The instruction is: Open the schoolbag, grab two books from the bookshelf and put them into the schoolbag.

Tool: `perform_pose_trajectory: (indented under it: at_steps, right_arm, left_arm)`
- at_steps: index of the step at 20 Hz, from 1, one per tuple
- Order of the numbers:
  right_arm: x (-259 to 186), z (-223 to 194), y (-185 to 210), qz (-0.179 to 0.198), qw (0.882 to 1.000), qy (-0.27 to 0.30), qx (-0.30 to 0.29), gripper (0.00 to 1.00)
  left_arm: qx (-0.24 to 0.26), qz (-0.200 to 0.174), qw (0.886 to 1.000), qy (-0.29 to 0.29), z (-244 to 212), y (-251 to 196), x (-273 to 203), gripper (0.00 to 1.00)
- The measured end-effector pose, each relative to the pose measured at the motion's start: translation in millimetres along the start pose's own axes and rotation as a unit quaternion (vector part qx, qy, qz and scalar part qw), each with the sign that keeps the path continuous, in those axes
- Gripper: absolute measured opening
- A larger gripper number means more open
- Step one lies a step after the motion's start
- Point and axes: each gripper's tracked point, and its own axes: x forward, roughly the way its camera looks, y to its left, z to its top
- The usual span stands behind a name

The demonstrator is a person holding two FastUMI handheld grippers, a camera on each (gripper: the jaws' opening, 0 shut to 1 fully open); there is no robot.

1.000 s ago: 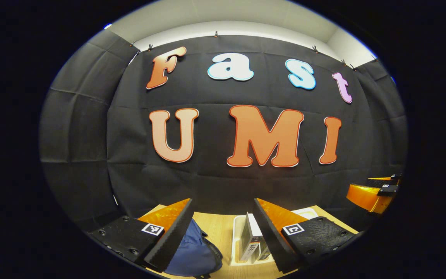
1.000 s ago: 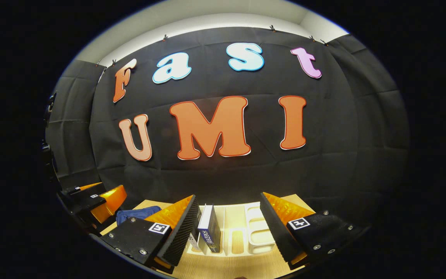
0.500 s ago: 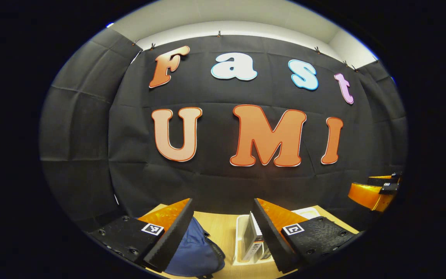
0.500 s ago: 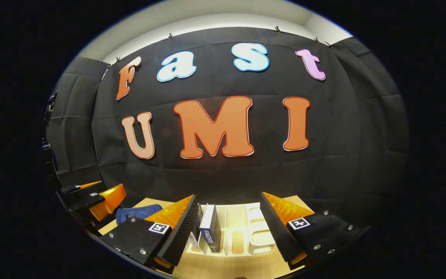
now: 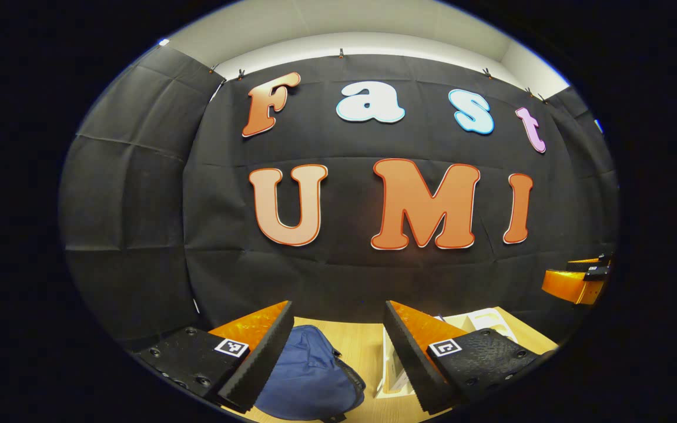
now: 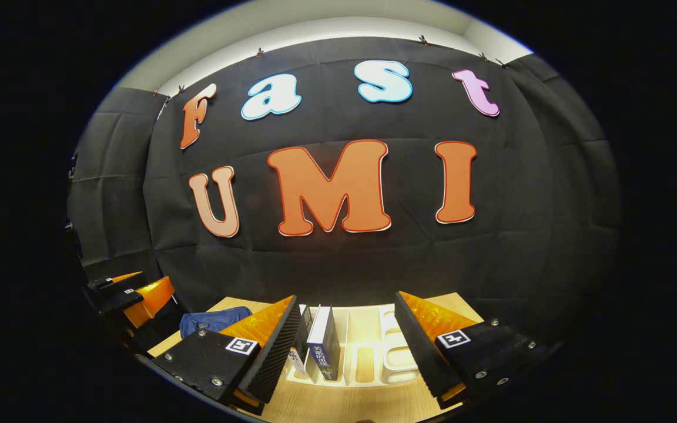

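My left claw (image 5: 338, 352) is spread wide, with nothing between its two fingers. Each finger is a wedge shape with a ridged, bumpy inner face. Just past them lies the schoolbag (image 5: 309, 379), a soft, rounded lump of blue cloth resting on the smooth, pale wooden counter (image 5: 362, 346). To its right I see the edge of the white bookshelf (image 5: 485, 320), mostly hidden behind my finger.

My right claw (image 6: 347, 346) is spread wide too, holding nothing. Between its fingers stands the bookshelf (image 6: 394, 352), a white plastic rack with upright dividers and slots. Two books stand upright in its left slots: a dark blue book (image 6: 324, 343) with a white top edge, and another book (image 6: 300, 338) just beside it (my left finger covers most of that one). Farther left, the schoolbag (image 6: 212, 323) lies flat on the counter (image 6: 374, 399), and my left claw (image 6: 130, 291) hangs off to that side, above the counter's edge.
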Motion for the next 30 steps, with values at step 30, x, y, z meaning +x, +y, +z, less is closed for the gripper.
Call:
perform_pose_trajectory:
  at_steps: [30]
  right_arm:
    - [16.1,-44.1,-84.1,-0.104,0.992,0.069,0.002,0.95]
  left_arm:
    - [0.384,-0.092,0.862,0.317,-369.5,-5.0,-3.7,0.97]
